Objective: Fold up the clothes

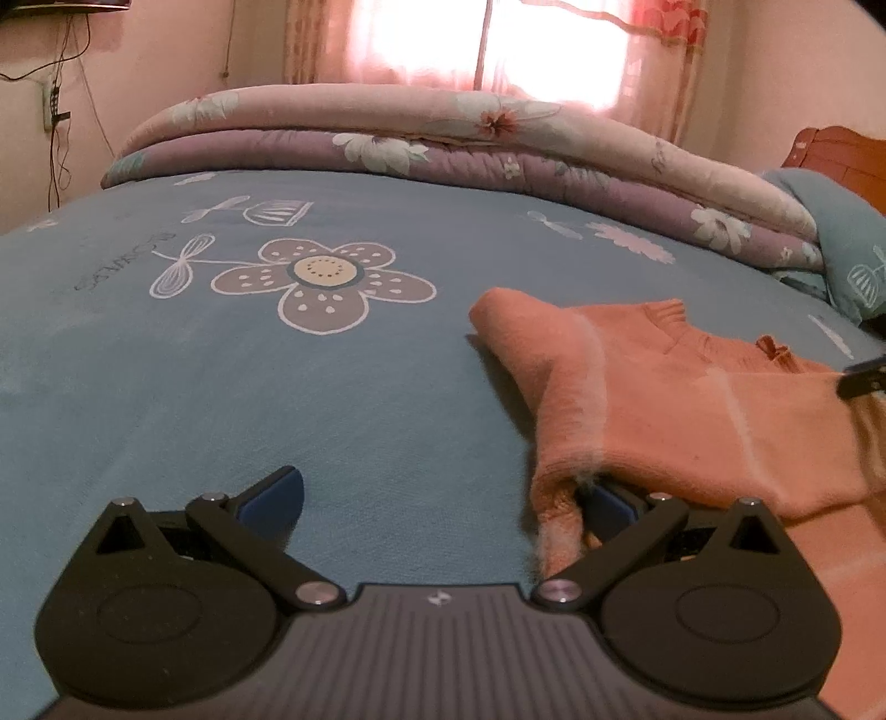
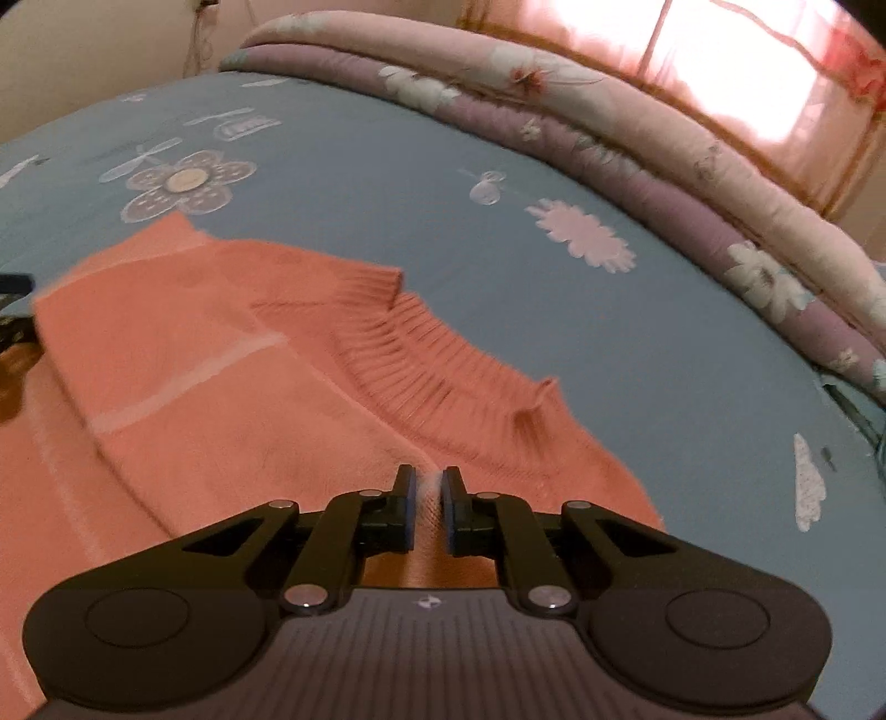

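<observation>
Sweater (image 2: 232, 354), orange knit with pale stripes, lies on the bed (image 1: 221, 387) over the blue flower-print sheet, ribbed collar (image 2: 443, 354) toward the far side. Left part is already doubled over onto the body, so it reads as partly folded.

Right gripper (image 2: 427, 487): jaws nearly closed, pinching a ridge of knit near the collar edge, probably to anchor or lift that side for a fold.

Left gripper (image 1: 443, 493): jaws wide open, holding nothing. Its right finger (image 1: 609, 501) sits tucked against or under the near edge of the fabric, the left one over bare sheet. Looks placed to take that edge, but whether it has just let go or is about to close can't be settled here.

Right wrist view shows the collar, fold line and pinch clearly. Left wrist view alone shows the sweater's left edge hanging over the finger, plus the rolled floral quilt (image 1: 443, 149) at the far side, by the curtained window (image 1: 487, 44).
</observation>
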The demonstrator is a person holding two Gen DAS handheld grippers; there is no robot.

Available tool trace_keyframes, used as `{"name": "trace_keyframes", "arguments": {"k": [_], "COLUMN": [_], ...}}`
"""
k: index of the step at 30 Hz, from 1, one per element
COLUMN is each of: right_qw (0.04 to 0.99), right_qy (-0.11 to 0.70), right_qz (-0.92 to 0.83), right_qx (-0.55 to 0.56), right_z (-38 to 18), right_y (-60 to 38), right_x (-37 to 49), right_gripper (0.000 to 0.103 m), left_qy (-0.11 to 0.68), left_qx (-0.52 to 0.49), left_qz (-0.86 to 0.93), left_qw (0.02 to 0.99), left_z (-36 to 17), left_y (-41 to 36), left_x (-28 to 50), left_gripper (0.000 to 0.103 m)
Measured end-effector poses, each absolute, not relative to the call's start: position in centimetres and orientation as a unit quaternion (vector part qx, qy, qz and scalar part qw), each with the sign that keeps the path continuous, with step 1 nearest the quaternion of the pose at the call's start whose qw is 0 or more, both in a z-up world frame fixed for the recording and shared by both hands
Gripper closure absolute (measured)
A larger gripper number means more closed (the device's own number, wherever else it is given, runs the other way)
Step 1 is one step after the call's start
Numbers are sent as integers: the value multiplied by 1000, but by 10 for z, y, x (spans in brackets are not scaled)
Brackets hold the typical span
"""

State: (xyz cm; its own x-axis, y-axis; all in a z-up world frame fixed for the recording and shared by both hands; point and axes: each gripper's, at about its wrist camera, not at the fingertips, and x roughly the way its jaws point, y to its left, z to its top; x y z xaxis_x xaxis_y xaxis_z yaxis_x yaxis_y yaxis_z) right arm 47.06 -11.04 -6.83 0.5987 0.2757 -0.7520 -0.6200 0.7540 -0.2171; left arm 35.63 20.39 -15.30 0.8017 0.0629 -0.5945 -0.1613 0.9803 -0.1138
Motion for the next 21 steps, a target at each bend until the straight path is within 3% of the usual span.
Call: {"name": "trace_keyframes", "arguments": {"k": [7, 13, 16, 19, 21], "right_qw": [862, 892, 893, 882, 875], "right_qy": [389, 351, 341, 332, 327], "right_qz": [196, 200, 244, 292, 319], "right_qx": [-260, -205, -162, -161, -161], "right_z": [-103, -70, -55, -48, -46], "right_y": [-96, -89, -75, -42, -18], "right_x": [488, 472, 456, 441, 436], "right_gripper": [87, 78, 78, 93, 93], "left_qy": [309, 306, 320, 330, 334], "left_qx": [-74, -67, -72, -88, -103], "left_qz": [56, 59, 50, 11, -22], "left_qw": [947, 948, 943, 940, 937], "left_z": [-153, -149, -147, -136, -127], "left_y": [201, 198, 202, 211, 220], "left_x": [357, 356, 356, 351, 347], "left_gripper": [1, 1, 1, 1, 1]}}
